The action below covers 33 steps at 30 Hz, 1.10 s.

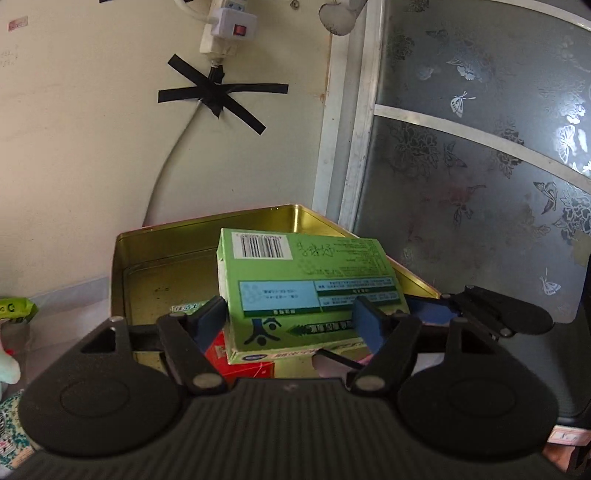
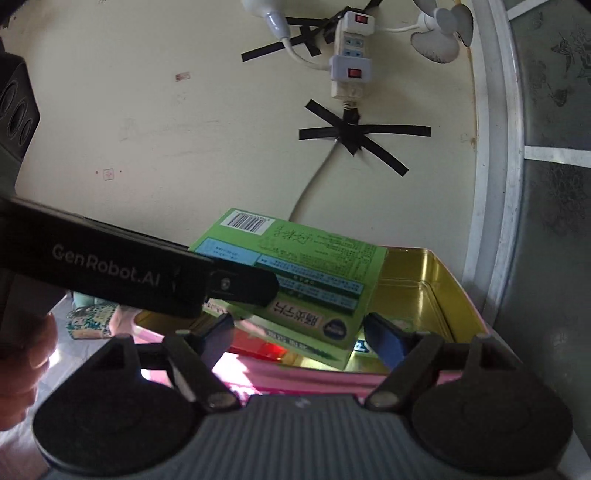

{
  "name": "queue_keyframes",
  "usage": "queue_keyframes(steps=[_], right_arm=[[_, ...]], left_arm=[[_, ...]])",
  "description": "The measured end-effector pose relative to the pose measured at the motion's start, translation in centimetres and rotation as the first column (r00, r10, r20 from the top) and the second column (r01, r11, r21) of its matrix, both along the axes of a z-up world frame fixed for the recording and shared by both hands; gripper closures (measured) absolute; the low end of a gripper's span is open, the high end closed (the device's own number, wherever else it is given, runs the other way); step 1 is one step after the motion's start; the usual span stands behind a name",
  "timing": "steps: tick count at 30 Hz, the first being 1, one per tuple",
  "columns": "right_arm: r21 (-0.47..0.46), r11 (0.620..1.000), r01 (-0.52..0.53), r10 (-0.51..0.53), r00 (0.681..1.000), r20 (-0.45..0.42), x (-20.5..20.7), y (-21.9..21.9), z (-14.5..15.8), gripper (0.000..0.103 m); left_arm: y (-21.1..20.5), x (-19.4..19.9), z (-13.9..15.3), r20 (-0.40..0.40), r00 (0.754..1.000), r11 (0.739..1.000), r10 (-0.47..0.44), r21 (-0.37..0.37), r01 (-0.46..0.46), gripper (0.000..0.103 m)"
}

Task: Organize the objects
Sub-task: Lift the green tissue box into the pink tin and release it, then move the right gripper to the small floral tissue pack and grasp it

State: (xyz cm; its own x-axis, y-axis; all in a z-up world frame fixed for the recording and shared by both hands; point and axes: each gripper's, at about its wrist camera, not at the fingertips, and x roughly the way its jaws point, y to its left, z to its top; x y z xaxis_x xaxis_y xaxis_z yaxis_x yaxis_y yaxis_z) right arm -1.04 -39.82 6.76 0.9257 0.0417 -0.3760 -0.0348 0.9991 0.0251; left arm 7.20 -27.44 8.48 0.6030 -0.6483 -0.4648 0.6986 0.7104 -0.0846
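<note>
Power strip (image 2: pixel 350 55), black tape cross (image 1: pixel 218 92), fan (image 2: pixel 441 31)

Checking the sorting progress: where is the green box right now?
In both wrist views the green box sits tilted over the gold tin, between the left gripper's fingers, resting on a red box below.

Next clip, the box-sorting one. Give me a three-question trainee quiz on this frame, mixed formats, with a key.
1. True or false: the left gripper has its blue pads on either side of the green box.
2. Multiple choice: the green box sits above which container? A) wicker basket B) gold tin C) glass jar
3. Fill in: under the green box's near edge lies a ____ box.

Key:
1. True; the box is gripped, tilted over the tin.
2. B
3. Red. The right gripper hovers open at the tin's pink edge.
</note>
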Motion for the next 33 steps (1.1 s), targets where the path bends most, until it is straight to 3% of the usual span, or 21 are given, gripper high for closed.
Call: queue_keyframes(steps=[4,7,9,19,23,26,30,33], right_arm=[[0.005,1.0,0.011,-0.011,0.998,-0.056,2.3,-2.0,-1.1,0.022],[0.023,0.999,0.044,-0.042,0.996,-0.079,3.3,-2.4,-1.8,0.008],[0.039,0.997,0.063,-0.061,0.996,-0.063,2.7,-2.5,-2.0,0.0],[0.177,0.967,0.183,-0.178,0.983,-0.046,0.9,-2.0,-0.7,0.0],[0.222,0.952,0.21,-0.202,0.978,-0.058,-1.2,1.4,0.8,0.0],[0.239,0.94,0.245,-0.249,0.968,-0.012,-4.3,5.0,1.0,0.0],[0.278,0.948,0.155,-0.138,0.987,-0.081,-7.4,9.2,0.1,0.0],[0.283,0.953,0.104,-0.083,0.993,-0.085,-10.4,12.5,0.1,0.0]], left_arm=[[-1.7,2.1,-1.3,-0.054,0.998,0.999,0.033,0.026,-0.032,0.023],[-1.2,2.6,-1.5,-0.062,0.994,0.996,0.087,0.021,-0.086,0.021],[0.1,2.3,-1.3,-0.053,0.992,0.994,0.113,-0.002,-0.114,0.014],[6.4,-1.1,-0.9,-0.036,0.988,0.987,0.151,-0.054,-0.153,0.005],[9.4,-2.7,-0.8,-0.019,0.984,0.979,0.18,-0.09,-0.181,0.002],[13.1,-3.7,-0.4,0.001,0.971,0.962,0.237,-0.141,-0.235,0.001],[17.6,-4.0,-0.1,-0.004,0.941,0.931,0.338,-0.147,-0.335,0.001],[20.5,-4.2,-0.2,-0.036,0.921,0.905,0.387,-0.175,-0.387,0.001]])
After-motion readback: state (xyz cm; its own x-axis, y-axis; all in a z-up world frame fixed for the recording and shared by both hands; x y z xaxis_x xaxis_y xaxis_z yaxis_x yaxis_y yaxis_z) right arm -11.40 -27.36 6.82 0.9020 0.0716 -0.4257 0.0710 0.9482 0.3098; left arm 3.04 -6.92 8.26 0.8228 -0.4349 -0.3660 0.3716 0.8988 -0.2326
